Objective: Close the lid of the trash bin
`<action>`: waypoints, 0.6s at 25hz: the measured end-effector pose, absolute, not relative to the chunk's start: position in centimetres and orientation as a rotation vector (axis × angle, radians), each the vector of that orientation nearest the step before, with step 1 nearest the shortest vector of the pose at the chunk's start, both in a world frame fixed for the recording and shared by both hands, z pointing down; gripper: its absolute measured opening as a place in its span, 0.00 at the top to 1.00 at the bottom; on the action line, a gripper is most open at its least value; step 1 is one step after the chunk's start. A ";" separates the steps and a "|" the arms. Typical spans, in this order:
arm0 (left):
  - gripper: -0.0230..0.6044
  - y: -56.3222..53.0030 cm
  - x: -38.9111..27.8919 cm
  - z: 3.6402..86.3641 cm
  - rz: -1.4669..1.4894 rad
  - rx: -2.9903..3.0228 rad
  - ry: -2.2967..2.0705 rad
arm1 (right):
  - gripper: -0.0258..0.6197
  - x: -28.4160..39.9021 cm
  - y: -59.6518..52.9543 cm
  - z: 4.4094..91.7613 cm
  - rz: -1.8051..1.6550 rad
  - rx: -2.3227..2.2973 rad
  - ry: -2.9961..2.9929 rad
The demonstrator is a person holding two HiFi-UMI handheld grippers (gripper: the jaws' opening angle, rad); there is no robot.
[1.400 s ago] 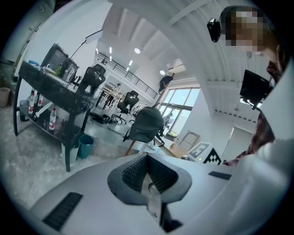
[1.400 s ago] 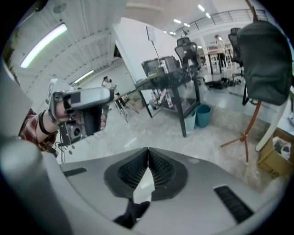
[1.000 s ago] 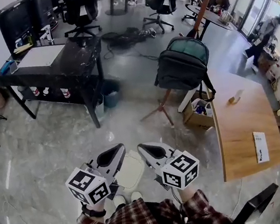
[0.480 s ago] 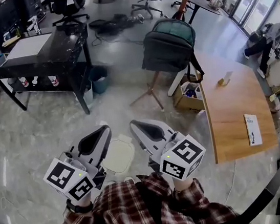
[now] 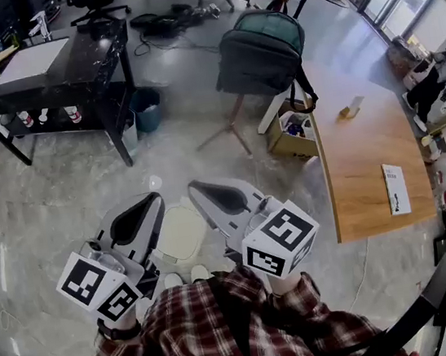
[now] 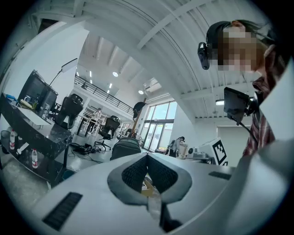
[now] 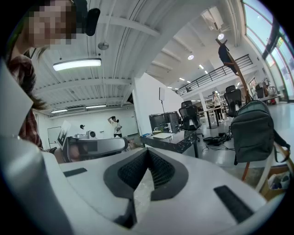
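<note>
In the head view a trash bin with a cream lid point(image 5: 180, 232) stands on the floor just ahead of my shoes. Seen from above, the lid lies flat over the bin. My left gripper point(image 5: 154, 197) hangs above the bin's left side and my right gripper point(image 5: 194, 187) above its right side, neither touching it. Both point forward and slightly upward. In the left gripper view the left gripper point(image 6: 147, 157) has its jaws closed with nothing between them. The right gripper view shows the right gripper point(image 7: 146, 152) the same way. The bin does not appear in either gripper view.
A black table point(image 5: 67, 67) stands at the far left with a small blue-grey bin point(image 5: 147, 109) beside its leg. A dark green backpack point(image 5: 259, 53) hangs on a stand ahead. A cardboard box point(image 5: 291, 135) sits by a curved wooden table point(image 5: 366, 169) on the right.
Both grippers have come up closer to the head camera and spread slightly, staying shut. The bin's lid has drifted up the frame; the lid looks the same.
</note>
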State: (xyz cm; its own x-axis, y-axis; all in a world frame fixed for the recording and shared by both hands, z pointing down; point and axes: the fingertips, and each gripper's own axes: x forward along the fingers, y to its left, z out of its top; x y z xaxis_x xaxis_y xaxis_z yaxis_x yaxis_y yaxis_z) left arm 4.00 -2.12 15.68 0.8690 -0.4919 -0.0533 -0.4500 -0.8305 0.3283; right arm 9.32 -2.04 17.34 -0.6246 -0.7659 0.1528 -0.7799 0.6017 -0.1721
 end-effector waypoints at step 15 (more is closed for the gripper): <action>0.95 -1.8 4.0 16.8 -0.167 2.716 -0.686 | 0.94 9.2 -2.0 18.6 0.393 1.337 -2.710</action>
State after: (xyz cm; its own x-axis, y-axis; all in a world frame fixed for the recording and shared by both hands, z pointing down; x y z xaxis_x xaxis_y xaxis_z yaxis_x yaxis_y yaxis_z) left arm 4.01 -1.82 16.81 0.8769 -0.4796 -0.0314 -0.4405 -0.8282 0.3465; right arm 9.21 -1.96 18.61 -0.6116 -0.7664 0.1965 -0.7906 0.5828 -0.1877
